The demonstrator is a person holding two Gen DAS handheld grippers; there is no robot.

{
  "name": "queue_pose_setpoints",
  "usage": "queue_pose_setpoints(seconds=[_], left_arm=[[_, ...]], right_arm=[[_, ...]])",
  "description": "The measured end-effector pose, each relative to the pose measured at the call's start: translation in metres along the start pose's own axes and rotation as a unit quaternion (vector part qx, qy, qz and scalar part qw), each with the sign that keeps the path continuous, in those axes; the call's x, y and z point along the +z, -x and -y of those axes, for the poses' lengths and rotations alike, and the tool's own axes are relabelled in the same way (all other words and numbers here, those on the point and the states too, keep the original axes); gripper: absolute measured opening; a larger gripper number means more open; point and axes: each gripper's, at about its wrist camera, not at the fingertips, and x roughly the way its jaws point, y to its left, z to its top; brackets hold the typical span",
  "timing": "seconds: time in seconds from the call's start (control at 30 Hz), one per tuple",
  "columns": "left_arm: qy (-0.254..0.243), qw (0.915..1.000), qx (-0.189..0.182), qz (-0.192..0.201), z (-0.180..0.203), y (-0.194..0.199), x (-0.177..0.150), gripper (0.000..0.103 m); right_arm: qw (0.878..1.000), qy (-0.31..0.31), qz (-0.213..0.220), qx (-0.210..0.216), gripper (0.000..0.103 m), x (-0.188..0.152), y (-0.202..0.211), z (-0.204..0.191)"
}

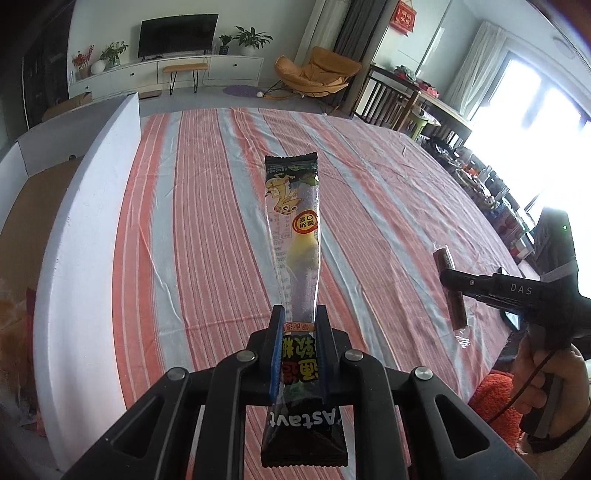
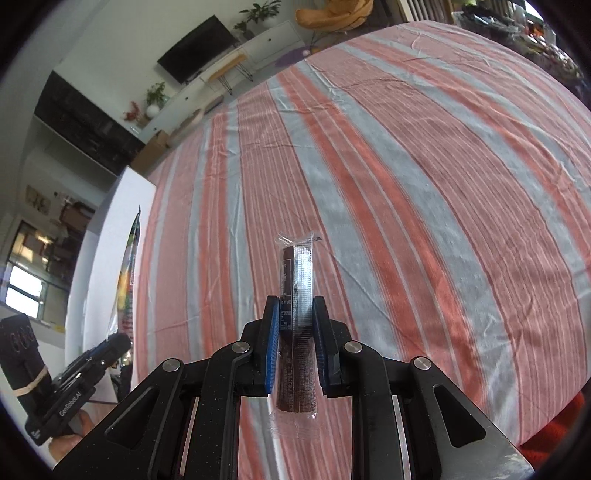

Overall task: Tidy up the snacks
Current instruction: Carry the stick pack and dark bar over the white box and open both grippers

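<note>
Simultaneously, both grippers are holding snacks above a surface [image 1: 207, 192] draped in a red, grey and white striped cloth. Seen from the left wrist camera, the left gripper [image 1: 298, 317] is keeping its blue-padded fingers [image 1: 275, 354] clamped on a long candy packet [image 1: 295, 229], a clear-windowed wrapper with a cartoon animal, a round orange label and a yellow sweet inside; the packet is sticking forward past the fingertips, clear of the cloth. To its right in that view, the right gripper [image 1: 452, 278] is gripping a slim brown snack stick [image 1: 448, 280] in clear film across its middle, with a hand [image 1: 543, 380] wrapping the gripper's handle. From the right wrist camera, the same brown stick [image 2: 297, 295] is standing between the right gripper's [image 2: 295, 308] closed fingers [image 2: 271, 350], its crimped end pointing away from the lens. At the left edge there, the candy packet [image 2: 129, 266] is appearing edge-on beside a white foam board [image 2: 107, 229]. Behind the surface, a television [image 1: 177, 35], potted plants [image 1: 253, 38] and an orange lounge chair [image 1: 314, 72] are filling the room.
</note>
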Motion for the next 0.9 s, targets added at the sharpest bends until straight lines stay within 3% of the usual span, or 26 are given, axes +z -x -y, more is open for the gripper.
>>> queue_pose_setpoints(seconds=[0.23,0.4,0.53,0.67,0.9], left_arm=[[0.012,0.9987,-0.027,0.043,-0.001,0.050,0.004,0.015],[0.032,0.9959,-0.051,0.067,-0.018,0.087,0.006,0.015],[0.045,0.9933,-0.043,0.097,-0.043,0.123,0.008,0.015],[0.067,0.9898,-0.010,0.126,-0.085,0.154,0.012,0.015],[0.108,0.9802,0.110,0.124,-0.179,0.162,0.010,0.015]], right_arm=[[0.999,0.005,0.010,0.048,0.018,0.002,0.021,-0.026],[0.997,0.030,0.006,0.076,0.018,-0.002,0.027,-0.067],[0.992,0.060,0.004,0.107,0.018,-0.004,0.030,-0.114],[0.985,0.093,-0.008,0.147,0.018,0.001,0.025,-0.175],[0.965,0.188,-0.024,0.179,0.018,-0.002,-0.009,-0.302]])
